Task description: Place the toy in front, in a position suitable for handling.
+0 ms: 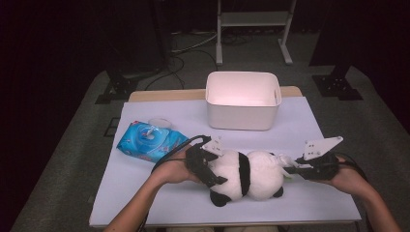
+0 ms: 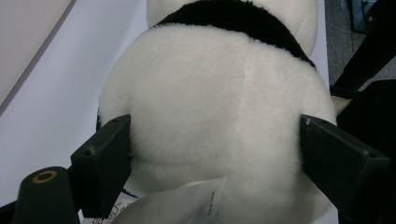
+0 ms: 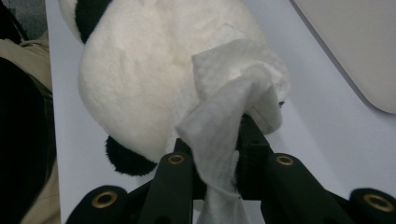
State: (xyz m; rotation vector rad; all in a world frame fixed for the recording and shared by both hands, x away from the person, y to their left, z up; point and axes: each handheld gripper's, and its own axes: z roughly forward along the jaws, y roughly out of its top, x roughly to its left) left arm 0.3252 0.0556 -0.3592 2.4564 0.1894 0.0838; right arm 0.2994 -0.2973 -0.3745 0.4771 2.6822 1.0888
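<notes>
The person is wiping a white-and-black plush panda toy (image 1: 244, 176) w/ a white wet wipe (image 1: 286, 162), working near the desk's front edge, approx. midway between its left and right edges.

Key relation: the panda is lying on its side w/ its long axis running left-right along the front edge. The left gripper (image 1: 205, 166) is sitting at the toy's left end, jaws spread wide and pressing into the fur on both sides of the round white body (image 2: 219, 116), i.e. clamped on the panda and pinning it. The right gripper (image 1: 300, 169) is coming in from the toy's right end, jaws nearly together and pinching the bunched wipe (image 3: 229, 116), which is touching the white fur on that end. So the right hand is the one doing the rubbing; the left is just bracing. Judging by this, the next stroke is going leftward along the body's axis, toward the black band.

Counts: 1 panda, 1 loose wipe, 1 blue soft pack of wet wipes (image 1: 150, 140) lying towards the desk's left edge, 1 white rectangular plastic bin (image 1: 242, 100) standing at the back edge, looking empty. 2 grippers, both busy.
</notes>
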